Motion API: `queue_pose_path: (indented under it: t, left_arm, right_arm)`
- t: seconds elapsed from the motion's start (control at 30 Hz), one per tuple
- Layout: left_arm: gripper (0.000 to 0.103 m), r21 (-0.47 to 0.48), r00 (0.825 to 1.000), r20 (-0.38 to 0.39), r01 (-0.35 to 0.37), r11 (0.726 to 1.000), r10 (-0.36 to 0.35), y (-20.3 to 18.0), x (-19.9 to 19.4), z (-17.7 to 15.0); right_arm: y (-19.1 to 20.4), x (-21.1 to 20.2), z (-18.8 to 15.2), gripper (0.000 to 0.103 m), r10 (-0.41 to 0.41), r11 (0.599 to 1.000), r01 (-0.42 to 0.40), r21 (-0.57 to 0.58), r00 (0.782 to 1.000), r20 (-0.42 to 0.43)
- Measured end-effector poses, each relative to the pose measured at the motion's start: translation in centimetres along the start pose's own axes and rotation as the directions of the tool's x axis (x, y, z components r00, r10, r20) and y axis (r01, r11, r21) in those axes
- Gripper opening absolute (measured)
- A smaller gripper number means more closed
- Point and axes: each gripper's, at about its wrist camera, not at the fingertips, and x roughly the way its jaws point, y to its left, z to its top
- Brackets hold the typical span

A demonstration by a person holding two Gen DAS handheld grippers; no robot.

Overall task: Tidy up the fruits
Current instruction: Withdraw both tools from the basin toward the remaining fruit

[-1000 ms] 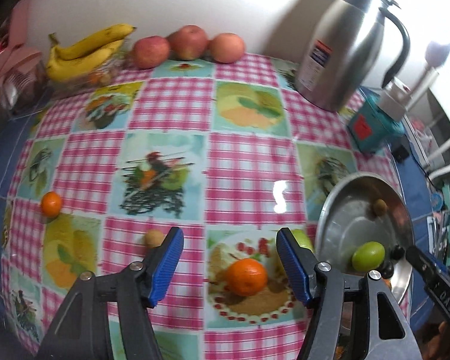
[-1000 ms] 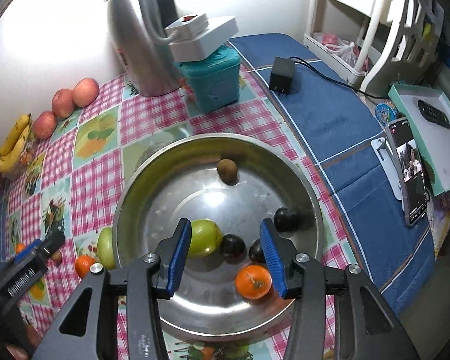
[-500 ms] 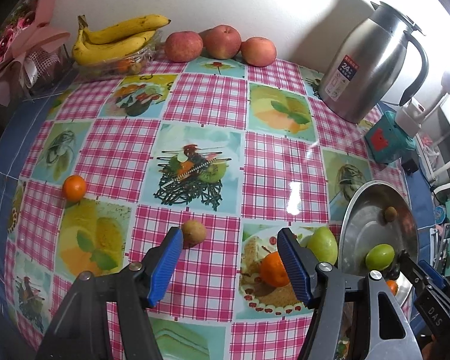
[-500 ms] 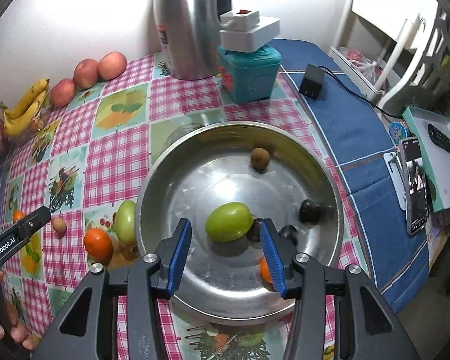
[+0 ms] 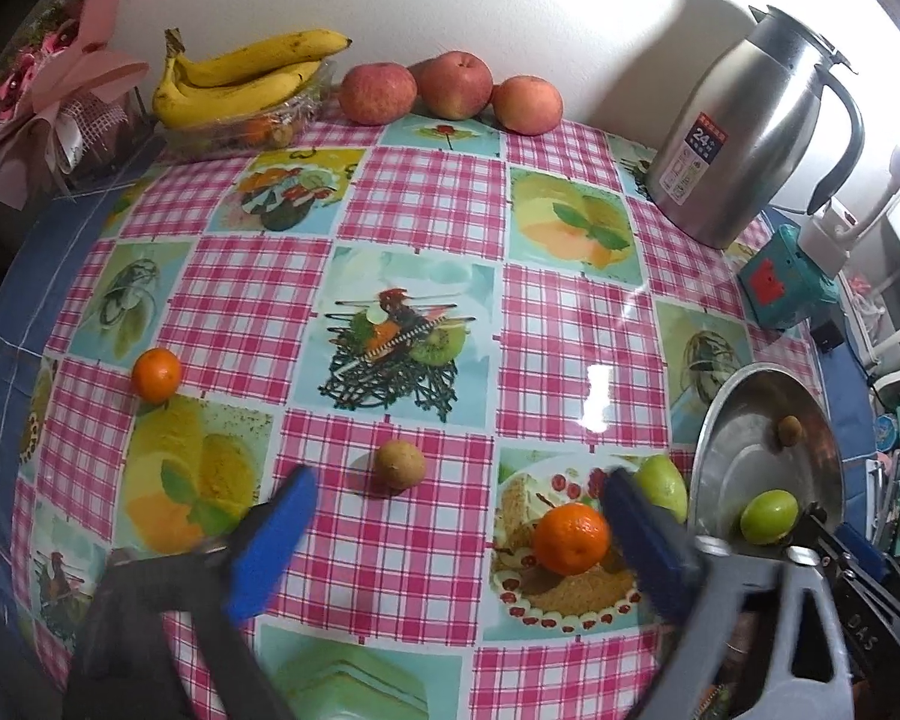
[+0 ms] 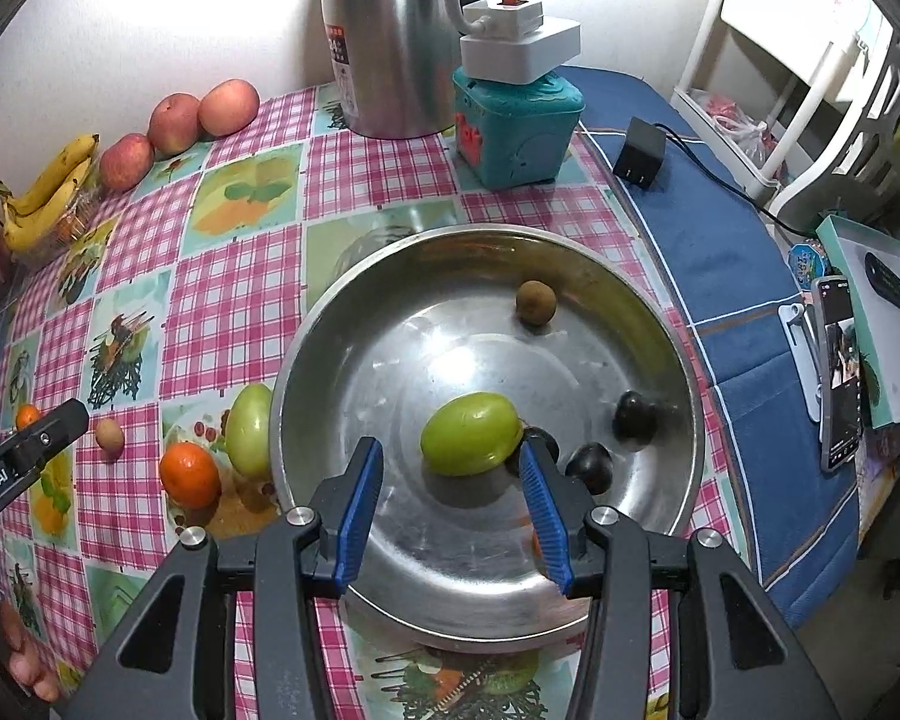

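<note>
A steel bowl point(image 6: 660, 354) holds a green fruit point(image 6: 471, 433), a brown longan point(image 6: 535, 301) and dark plums point(image 6: 635, 416). My right gripper point(image 6: 453, 501) is open and empty above the bowl's near part. On the cloth beside the bowl lie an orange point(image 5: 570, 537), a green fruit point(image 5: 663, 483), a brown longan point(image 5: 398, 464) and a second orange point(image 5: 156, 374). My left gripper point(image 5: 459, 531) is open and empty, blurred, with the near orange by its right finger. The bowl also shows in the left wrist view point(image 5: 750, 396).
Bananas point(image 5: 240, 84) on a clear tray and three apples point(image 5: 450, 87) sit at the back wall. A steel kettle point(image 5: 744, 138) and a teal box point(image 5: 786, 285) stand at the back right. A phone point(image 6: 837, 372) and charger point(image 6: 641, 159) lie on the blue cloth.
Both grippers have pulled back and risen, so more of the table shows. The left gripper's jaws have spread wider. The fruits have not moved.
</note>
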Motion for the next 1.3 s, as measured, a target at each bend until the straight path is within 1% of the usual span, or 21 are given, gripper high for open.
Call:
queue_pose_path:
  t: [0.03,0.1,0.13,0.17,0.2,0.27,0.4,0.53,0.63,0.73,0.8,0.93,1.03,1.17,1.3]
  left_arm:
    - [0.103,-0.001,1.0,0.013,-0.019,1.0,0.019,0.1,-0.1,-0.1]
    - [0.103,-0.005,0.999,0.015,-0.048,0.999,0.048,0.3,0.0,-0.1]
    - [0.103,-0.011,0.998,0.013,-0.053,0.999,0.053,0.5,0.1,-0.2]
    - [0.103,-0.014,0.998,0.011,-0.055,0.998,0.055,0.7,0.1,-0.1]
    - [0.103,-0.016,0.998,0.008,-0.063,0.998,0.063,0.8,0.2,-0.1]
    - [0.103,-0.005,0.997,0.006,-0.08,0.997,0.08,0.9,0.2,-0.1]
    - [0.103,0.019,0.996,0.018,-0.092,0.996,0.092,0.7,0.0,-0.1]
    - [0.103,0.031,0.995,0.031,-0.099,0.995,0.098,0.6,-0.2,-0.1]
    - [0.103,0.034,0.994,0.04,-0.104,0.994,0.102,0.7,-0.3,0.0]
    - [0.103,0.044,0.991,0.067,-0.12,0.992,0.116,0.8,-0.5,0.1]
    - [0.103,0.047,0.99,0.073,-0.127,0.991,0.124,0.9,-0.5,0.1]
    - [0.103,0.039,0.99,0.077,-0.119,0.992,0.116,1.3,-0.4,0.2]
    - [0.103,0.021,0.992,0.07,-0.108,0.994,0.106,1.6,-0.2,0.2]
    - [0.103,-0.009,0.994,0.06,-0.095,0.995,0.096,2.4,0.0,0.2]
    - [0.103,-0.031,0.993,0.055,-0.099,0.995,0.1,3.5,0.2,0.4]
  right_arm:
    - [0.0,0.0,0.0,0.054,0.0,1.0,0.0,0.003,1.0,0.005]
    - [-0.1,0.0,0.0,0.075,0.004,1.0,-0.005,0.014,1.0,0.018]
    - [-0.2,0.1,0.0,0.08,0.009,1.0,-0.01,0.02,1.0,0.026]
    - [-0.3,0.2,0.0,0.086,0.011,1.0,-0.012,0.024,0.999,0.03]
    - [-0.4,0.4,0.0,0.091,0.014,0.999,-0.015,0.032,0.999,0.035]
    - [-0.7,0.6,0.0,0.095,0.01,0.999,-0.012,0.043,0.999,0.044]
    - [-0.9,0.7,0.0,0.095,-0.003,0.999,-0.001,0.054,0.997,0.075]
    - [-0.8,0.7,0.1,0.095,0.031,0.998,-0.038,0.059,0.993,0.112]
    - [-0.7,0.5,0.1,0.095,0.042,0.997,-0.051,0.063,0.99,0.137]
    - [-0.6,0.5,0.1,0.095,0.052,0.996,-0.062,0.064,0.986,0.156]
    - [-0.3,0.7,0.1,0.095,0.055,0.996,-0.064,0.057,0.987,0.154]
    - [0.0,1.1,-0.1,0.095,0.079,0.995,-0.087,0.05,0.986,0.147]
    - [0.5,0.9,-0.2,0.095,0.105,0.993,-0.112,0.029,0.979,0.177]
    - [1.6,1.0,-0.3,0.095,0.135,0.99,-0.138,0.004,0.978,0.16]
    - [3.2,1.4,-0.5,0.095,0.191,0.982,-0.189,-0.028,0.974,0.118]
